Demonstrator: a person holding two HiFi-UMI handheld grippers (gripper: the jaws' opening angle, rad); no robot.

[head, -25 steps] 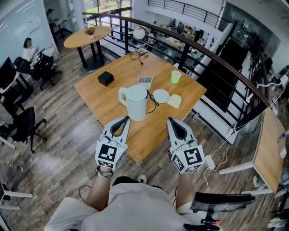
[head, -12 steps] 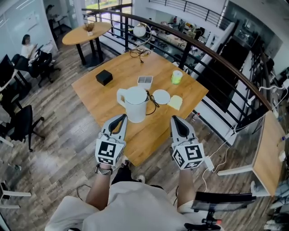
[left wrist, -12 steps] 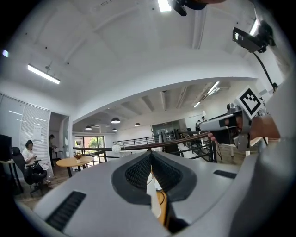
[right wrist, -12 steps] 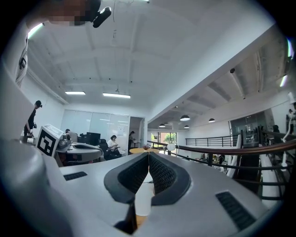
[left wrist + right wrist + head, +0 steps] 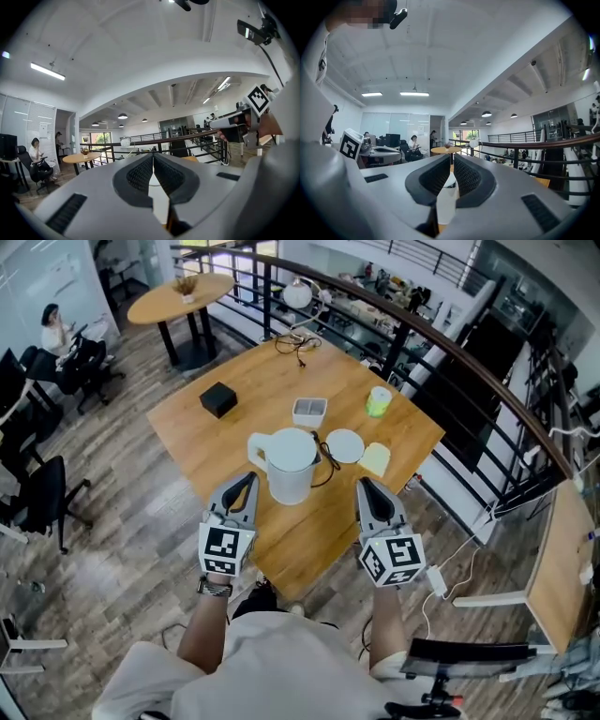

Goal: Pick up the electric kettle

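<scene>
Two tools: left gripper [image 5: 246, 482], right gripper [image 5: 367, 487] — jaws closed, nothing held.
Item: white electric kettle [image 5: 290, 465], upright on wooden table [image 5: 253, 390] — ahead of grippers, untouched.

White electric kettle [image 5: 290, 465] upright, lid on, handle pointing left, mid-counter [image 5: 244, 427], toward near edge, cord attached.

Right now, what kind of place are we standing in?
Probably an open-plan office on an upper level. A dark railing has cluttered desks beyond it, a person sits at a workstation, and a black office chair stands near the wooden table.
</scene>
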